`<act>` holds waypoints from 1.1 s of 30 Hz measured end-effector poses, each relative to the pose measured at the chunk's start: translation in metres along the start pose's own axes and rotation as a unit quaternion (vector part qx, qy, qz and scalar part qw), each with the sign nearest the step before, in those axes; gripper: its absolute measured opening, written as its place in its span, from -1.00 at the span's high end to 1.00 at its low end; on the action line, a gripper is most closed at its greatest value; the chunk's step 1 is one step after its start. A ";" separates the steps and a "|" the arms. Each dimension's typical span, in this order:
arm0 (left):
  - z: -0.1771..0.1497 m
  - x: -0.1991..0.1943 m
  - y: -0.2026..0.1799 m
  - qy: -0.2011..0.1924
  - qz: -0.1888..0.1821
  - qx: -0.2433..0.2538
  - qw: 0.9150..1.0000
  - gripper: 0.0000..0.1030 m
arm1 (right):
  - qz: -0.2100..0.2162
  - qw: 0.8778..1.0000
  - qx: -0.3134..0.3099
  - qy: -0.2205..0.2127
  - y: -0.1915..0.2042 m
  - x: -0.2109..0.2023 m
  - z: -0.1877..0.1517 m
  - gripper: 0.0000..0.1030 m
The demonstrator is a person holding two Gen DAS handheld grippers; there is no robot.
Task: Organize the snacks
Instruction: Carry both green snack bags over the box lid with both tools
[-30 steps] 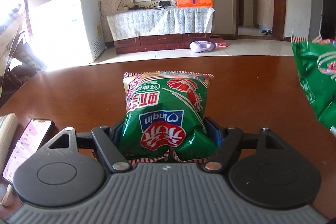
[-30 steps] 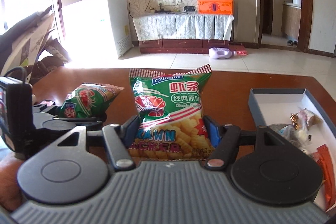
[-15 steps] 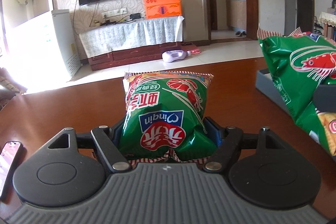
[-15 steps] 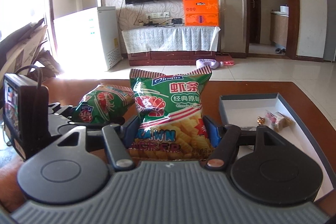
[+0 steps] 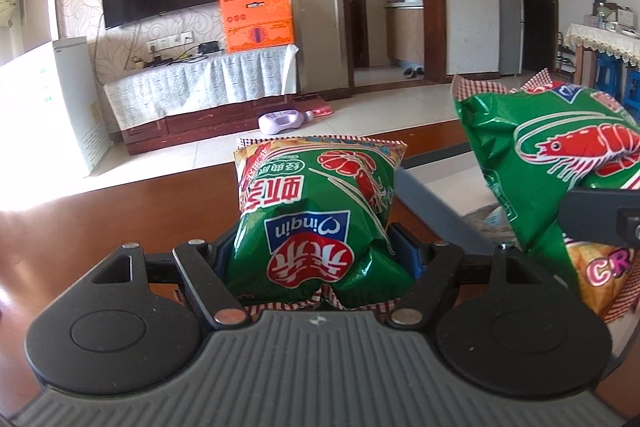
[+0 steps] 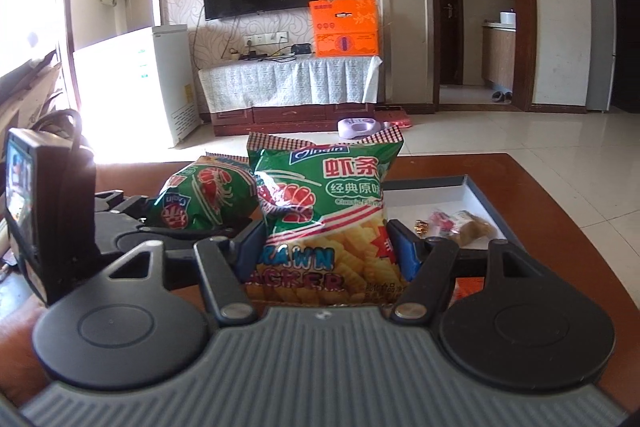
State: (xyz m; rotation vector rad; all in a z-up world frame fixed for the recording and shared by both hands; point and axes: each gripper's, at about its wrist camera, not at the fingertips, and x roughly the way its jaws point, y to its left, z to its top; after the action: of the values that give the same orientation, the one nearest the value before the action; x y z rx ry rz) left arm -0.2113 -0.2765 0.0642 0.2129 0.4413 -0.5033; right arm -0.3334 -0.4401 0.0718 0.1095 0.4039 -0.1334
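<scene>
My left gripper (image 5: 318, 251) is shut on a green prawn cracker bag (image 5: 316, 211), held upside down above the brown table (image 5: 120, 219). My right gripper (image 6: 324, 245) is shut on a second green prawn cracker bag (image 6: 324, 211), held upright. That second bag also shows at the right of the left wrist view (image 5: 560, 163). The left gripper and its bag (image 6: 204, 199) show at the left of the right wrist view. A grey box with a white inside (image 6: 424, 195) lies on the table just beyond and right of both bags, holding several small wrapped snacks (image 6: 460, 223).
The table's far edge (image 6: 460, 157) and right edge (image 6: 560, 211) lie close to the box. An orange packet (image 6: 468, 287) lies near the box's near end. Beyond the table are tiled floor, a TV stand and a white freezer.
Both grippers, each still holding its bag, have swung right toward the box. The box has come into the left wrist view, and the phone at the left has left it.
</scene>
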 end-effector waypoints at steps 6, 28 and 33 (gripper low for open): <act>0.014 0.009 -0.048 -0.009 -0.023 0.018 1.000 -0.53 | -0.022 1.000 0.012 0.002 -0.033 -0.003 -0.003 -0.33; 0.057 0.121 -0.168 0.002 -0.114 0.058 0.992 -0.54 | -0.082 0.994 0.071 0.018 -0.103 -0.005 -0.029 -0.33; 0.064 0.151 -0.171 0.011 -0.124 0.059 0.990 -0.54 | -0.089 0.993 0.079 0.019 -0.108 -0.007 -0.032 -0.33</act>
State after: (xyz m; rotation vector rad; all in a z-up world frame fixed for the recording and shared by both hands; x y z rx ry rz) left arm -0.1565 -0.5054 0.0367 0.2785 0.4621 -0.7729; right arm -0.3686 -0.5418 0.0369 0.2319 0.4410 -0.3388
